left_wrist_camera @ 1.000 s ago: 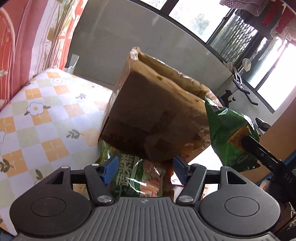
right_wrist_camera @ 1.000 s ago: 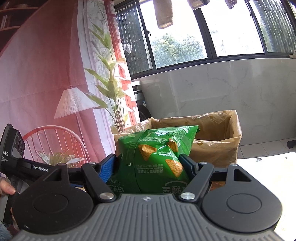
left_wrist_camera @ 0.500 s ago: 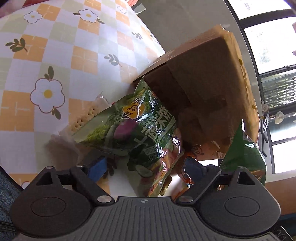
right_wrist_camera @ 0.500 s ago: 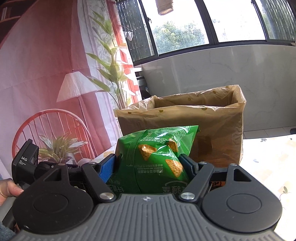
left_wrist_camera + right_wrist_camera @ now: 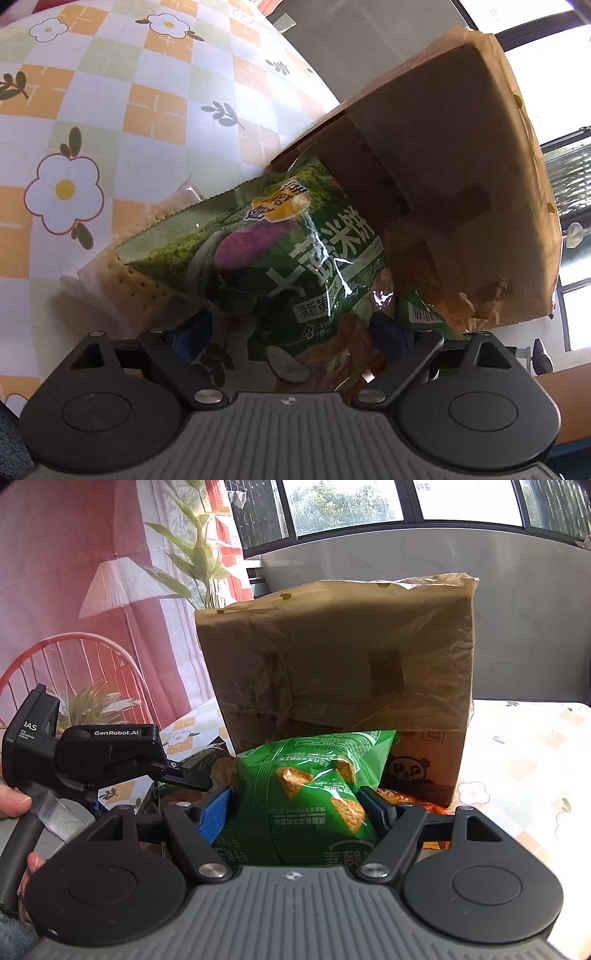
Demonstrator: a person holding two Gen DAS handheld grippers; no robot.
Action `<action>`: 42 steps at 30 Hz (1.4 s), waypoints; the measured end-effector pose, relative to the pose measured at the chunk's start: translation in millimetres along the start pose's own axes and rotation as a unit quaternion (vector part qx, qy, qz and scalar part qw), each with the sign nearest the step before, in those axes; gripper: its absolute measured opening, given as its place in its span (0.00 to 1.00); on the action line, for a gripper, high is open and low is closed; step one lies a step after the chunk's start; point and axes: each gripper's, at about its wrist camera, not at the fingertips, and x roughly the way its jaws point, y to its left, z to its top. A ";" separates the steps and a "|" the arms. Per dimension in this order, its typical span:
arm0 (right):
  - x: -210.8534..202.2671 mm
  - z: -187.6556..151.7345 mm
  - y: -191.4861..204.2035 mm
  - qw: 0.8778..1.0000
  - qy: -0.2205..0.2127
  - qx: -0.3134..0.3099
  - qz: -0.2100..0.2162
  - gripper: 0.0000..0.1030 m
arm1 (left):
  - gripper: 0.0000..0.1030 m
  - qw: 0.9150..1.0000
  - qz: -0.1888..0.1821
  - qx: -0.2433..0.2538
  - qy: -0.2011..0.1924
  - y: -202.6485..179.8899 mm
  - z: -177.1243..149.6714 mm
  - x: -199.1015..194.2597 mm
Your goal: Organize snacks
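Note:
A green rice-cracker bag lies on the checked tablecloth against the foot of a tall brown paper-lined box. My left gripper points down at it. Its jaws are spread wide, one blue pad on each side of the bag's near end, and neither clearly presses on it. In the right wrist view my right gripper is shut on a bright green bag of triangular chips, held low in front of the same box. The box's open top rises above the chip bag.
A clear packet of pale crackers lies partly under the rice-cracker bag. An orange packet sits at the box's base. The flowered tablecloth spreads to the left and also to the right. A hand grips a handle at the left.
Both grippers have sunk toward the table. The left one rolled, tipped down and widened its jaws around the rice-cracker bag. The right one kept its hold on the chip bag.

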 end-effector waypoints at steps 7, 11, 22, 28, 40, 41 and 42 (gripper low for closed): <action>1.5 0.8 1.4 1.000 0.003 -0.005 0.003 0.73 | 0.87 1.000 -0.010 0.023 -0.006 -4.8 -0.1 17.4; -0.5 2.6 0.6 1.000 0.001 -0.001 -0.001 0.73 | 0.69 0.998 -0.010 0.063 -0.011 -12.4 -3.1 15.0; -26.7 16.3 6.0 0.999 -0.049 -0.023 -0.001 0.73 | 0.50 0.985 -0.021 0.161 -0.056 -31.3 -0.1 -38.7; -33.3 19.1 6.2 0.998 -0.058 -0.023 -0.002 0.73 | 0.48 0.982 -0.025 0.174 -0.075 -33.6 -0.5 -53.6; -62.0 38.9 6.8 0.992 -0.122 -0.033 -0.009 0.73 | 0.48 0.954 -0.050 0.219 -0.200 -56.1 6.0 -124.9; -64.9 43.6 7.8 0.991 -0.131 -0.037 -0.010 0.73 | 0.48 0.950 -0.054 0.226 -0.209 -60.6 7.9 -129.7; -67.0 48.0 8.2 0.990 -0.138 -0.040 -0.011 0.73 | 0.48 0.946 -0.057 0.232 -0.217 -65.6 10.0 -134.3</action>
